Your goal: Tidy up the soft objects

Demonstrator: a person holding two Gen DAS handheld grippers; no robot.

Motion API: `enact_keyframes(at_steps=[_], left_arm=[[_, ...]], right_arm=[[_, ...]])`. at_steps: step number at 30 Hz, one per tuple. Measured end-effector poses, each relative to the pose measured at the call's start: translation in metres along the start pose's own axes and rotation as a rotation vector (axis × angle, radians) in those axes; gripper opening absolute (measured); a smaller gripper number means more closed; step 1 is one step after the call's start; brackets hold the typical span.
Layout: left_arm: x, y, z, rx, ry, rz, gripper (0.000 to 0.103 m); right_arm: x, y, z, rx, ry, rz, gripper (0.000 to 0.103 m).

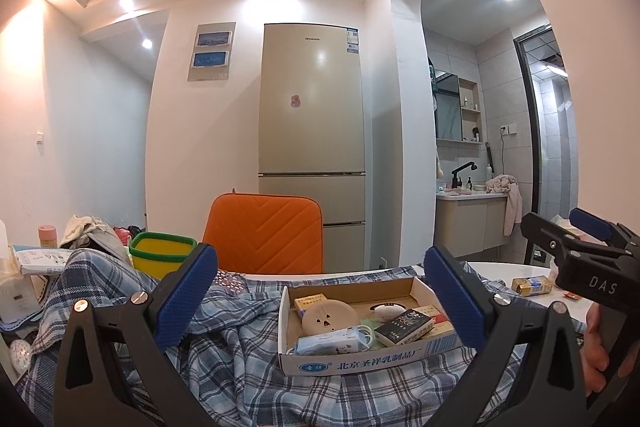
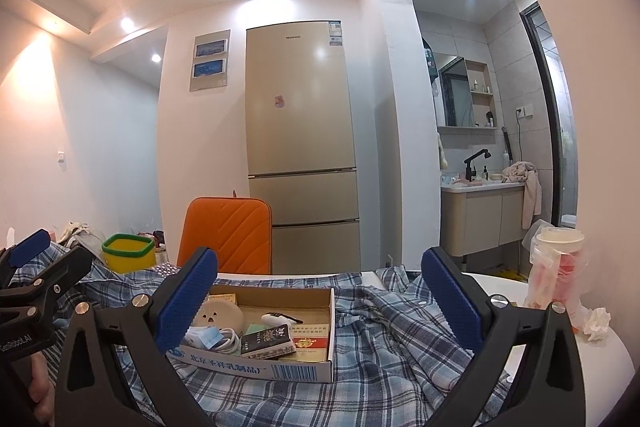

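A blue plaid shirt lies spread and rumpled over the white table; it also shows in the right wrist view. A shallow cardboard box of small items sits on the shirt, also seen from the right. My left gripper is open and empty, hovering above the shirt with the box between its fingers. My right gripper is open and empty above the shirt, just right of the box. Each gripper shows at the edge of the other's view.
A yellow tub with a green rim and a pile of cloths stand at the far left. An orange chair back is behind the table. A lidded cup in plastic and crumpled tissue stand at the right. A small gold pack lies on the table.
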State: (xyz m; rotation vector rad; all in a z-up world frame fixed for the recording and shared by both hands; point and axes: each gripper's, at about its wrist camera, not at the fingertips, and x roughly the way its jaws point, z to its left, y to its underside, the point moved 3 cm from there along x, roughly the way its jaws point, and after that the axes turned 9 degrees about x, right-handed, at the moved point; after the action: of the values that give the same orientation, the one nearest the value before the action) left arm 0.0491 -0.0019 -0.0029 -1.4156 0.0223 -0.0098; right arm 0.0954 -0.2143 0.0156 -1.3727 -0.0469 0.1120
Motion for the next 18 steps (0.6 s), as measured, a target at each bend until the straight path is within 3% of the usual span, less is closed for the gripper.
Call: enact_keyframes(at_steps=[18], left_arm=[[-0.0029, 0.0001, -0.0019, 0.007, 0.015, -0.015, 0.103]], right_arm=[[-0.0028, -0.0008, -0.0002, 0.005, -0.012, 0.000, 0.103]])
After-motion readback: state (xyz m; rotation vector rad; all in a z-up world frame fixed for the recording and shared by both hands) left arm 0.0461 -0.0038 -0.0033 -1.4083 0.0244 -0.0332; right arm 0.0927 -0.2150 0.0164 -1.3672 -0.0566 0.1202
